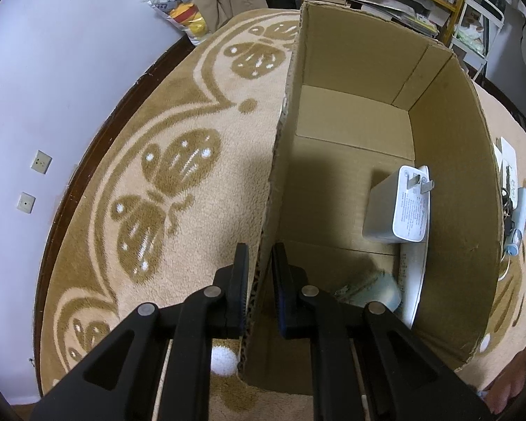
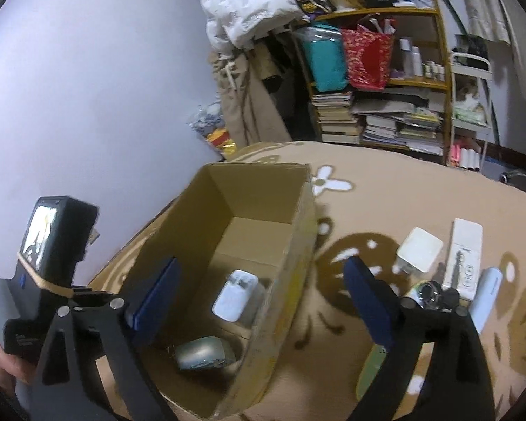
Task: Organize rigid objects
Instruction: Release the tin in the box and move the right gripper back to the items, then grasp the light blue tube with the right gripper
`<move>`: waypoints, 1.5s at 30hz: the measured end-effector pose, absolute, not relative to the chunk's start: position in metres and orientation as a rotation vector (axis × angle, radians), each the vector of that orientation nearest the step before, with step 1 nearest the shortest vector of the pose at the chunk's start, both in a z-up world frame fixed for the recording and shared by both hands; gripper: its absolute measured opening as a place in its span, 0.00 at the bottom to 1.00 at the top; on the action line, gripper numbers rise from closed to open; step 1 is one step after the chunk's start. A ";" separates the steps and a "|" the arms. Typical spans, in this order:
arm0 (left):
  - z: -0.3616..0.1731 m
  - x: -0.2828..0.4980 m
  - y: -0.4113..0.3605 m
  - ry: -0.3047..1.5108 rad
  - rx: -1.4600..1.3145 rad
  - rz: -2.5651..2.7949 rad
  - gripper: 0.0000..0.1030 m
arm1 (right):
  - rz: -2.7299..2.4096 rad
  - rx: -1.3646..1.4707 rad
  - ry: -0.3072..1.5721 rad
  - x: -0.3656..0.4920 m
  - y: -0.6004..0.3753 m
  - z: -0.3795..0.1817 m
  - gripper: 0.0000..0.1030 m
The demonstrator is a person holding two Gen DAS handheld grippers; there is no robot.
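Overhead, right hand-held gripper (image 2: 263, 301) agape.

One cardboard box (image 2: 263, 231) stands on the rug (image 2: 403, 189). Inside it are two things: one white charger (image 2: 235, 296) and one greenish rounded object (image 2: 204, 352). On the rug beside the box lie one white cube-shaped adapter (image 2: 419, 249), one flat white box (image 2: 463, 258), one bunch of keys (image 2: 435, 293) and one pale blue device (image 2: 484, 294).

I'm in a lived-in home rm: butterfly-pattern rug (image 1: 164, 182) on floor, crammed shelf (image 2: 378, 80) w/ book stacks (image 2: 336, 119), gift bag (image 2: 368, 56), puffy coat (image 2: 249, 3) piled on top.
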State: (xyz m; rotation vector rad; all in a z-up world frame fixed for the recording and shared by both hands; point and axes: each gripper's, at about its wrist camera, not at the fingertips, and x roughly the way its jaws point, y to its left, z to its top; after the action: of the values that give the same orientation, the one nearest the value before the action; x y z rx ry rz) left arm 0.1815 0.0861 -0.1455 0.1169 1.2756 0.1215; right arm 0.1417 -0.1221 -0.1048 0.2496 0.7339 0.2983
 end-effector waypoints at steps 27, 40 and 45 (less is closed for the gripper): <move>-0.145 0.182 0.085 1.276 0.119 0.124 0.12 | -0.156 0.328 0.826 0.149 -0.253 -0.141 0.96; -0.143 0.182 0.085 1.278 0.118 0.127 0.12 | -0.291 0.422 0.922 0.140 -0.293 -0.172 0.92; -0.144 0.182 0.085 1.277 0.122 0.127 0.12 | -0.300 0.481 0.951 0.139 -0.304 -0.189 0.81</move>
State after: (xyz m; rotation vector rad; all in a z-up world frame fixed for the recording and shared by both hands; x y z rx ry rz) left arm 0.1818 0.0849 -0.1437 0.1224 1.2773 0.1273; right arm 0.1391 -0.3037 -0.1886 0.4813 0.9512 -0.2997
